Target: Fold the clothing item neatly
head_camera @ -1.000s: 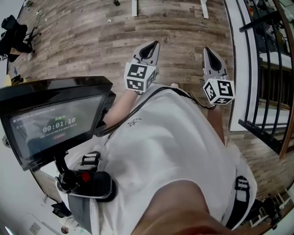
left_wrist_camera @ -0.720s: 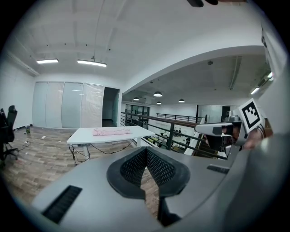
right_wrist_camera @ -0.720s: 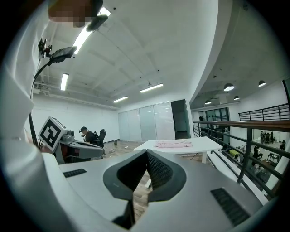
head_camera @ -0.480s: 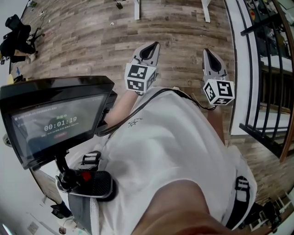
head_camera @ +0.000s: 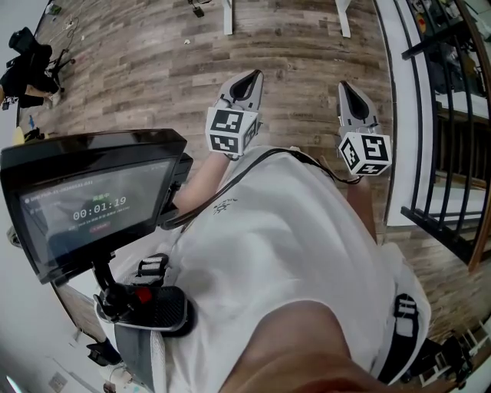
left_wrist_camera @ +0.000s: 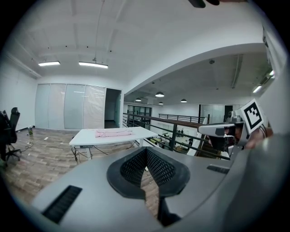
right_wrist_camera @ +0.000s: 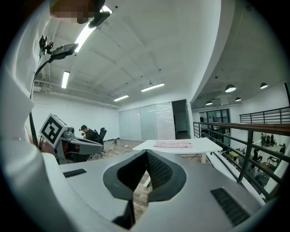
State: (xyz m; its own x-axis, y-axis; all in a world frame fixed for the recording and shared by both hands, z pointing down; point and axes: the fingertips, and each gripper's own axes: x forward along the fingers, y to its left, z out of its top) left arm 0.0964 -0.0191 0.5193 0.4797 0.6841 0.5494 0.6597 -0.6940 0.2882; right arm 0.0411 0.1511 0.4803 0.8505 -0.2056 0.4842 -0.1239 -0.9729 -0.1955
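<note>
A pink garment [left_wrist_camera: 113, 132] lies flat on a white table [left_wrist_camera: 86, 138] far ahead across the room; the right gripper view shows the same garment [right_wrist_camera: 173, 144] on that table [right_wrist_camera: 205, 145]. In the head view both grippers are held out over the wooden floor in front of a white-shirted torso. My left gripper [head_camera: 247, 80] is shut with nothing in it, its pads meeting in its own view [left_wrist_camera: 146, 152]. My right gripper [head_camera: 347, 89] is likewise shut and empty [right_wrist_camera: 146, 155]. Both are far from the garment.
A dark monitor [head_camera: 92, 199] on a stand sits close at the left. A black railing [head_camera: 437, 115] runs along the right, above a lower level. The table's legs [head_camera: 228, 15] stand at the far floor edge. A person sits at a desk [right_wrist_camera: 86, 132] far left.
</note>
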